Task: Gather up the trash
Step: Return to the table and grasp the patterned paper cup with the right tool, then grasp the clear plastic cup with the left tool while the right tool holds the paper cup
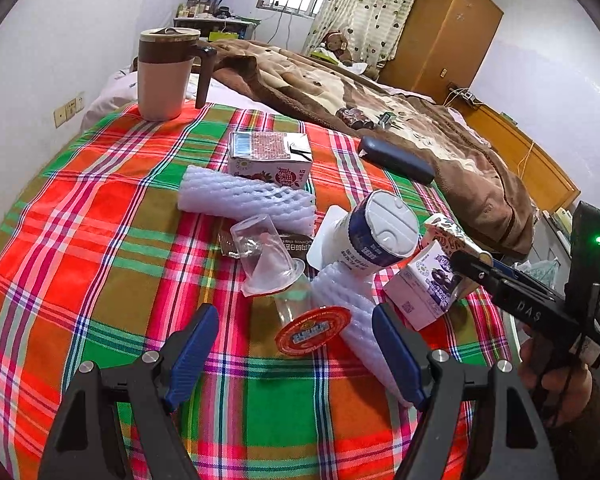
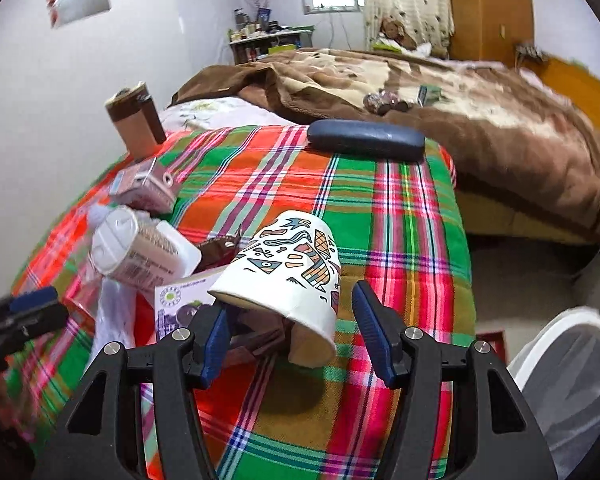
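Observation:
Trash lies on a plaid tablecloth [image 1: 100, 240]. My left gripper [image 1: 296, 344] is open, low over the cloth, with a red foil lid [image 1: 313, 330] and a clear plastic cup [image 1: 266, 256] between and ahead of its fingers. Two white foam nets [image 1: 248, 196] [image 1: 352, 312], a red juice carton [image 1: 270, 154], a yogurt cup [image 1: 380, 232] and a purple milk carton [image 1: 428, 292] lie beyond. My right gripper [image 2: 288, 328] is open around a patterned paper cup [image 2: 292, 272] lying on its side, jaws apart from it. It also shows in the left wrist view [image 1: 480, 268].
A lidded mug [image 1: 168, 72] stands at the table's far left corner. A dark glasses case [image 1: 396, 160] lies at the far edge by the bed with a brown blanket [image 1: 380, 92]. A white bin with a liner [image 2: 568, 380] stands on the floor at the right.

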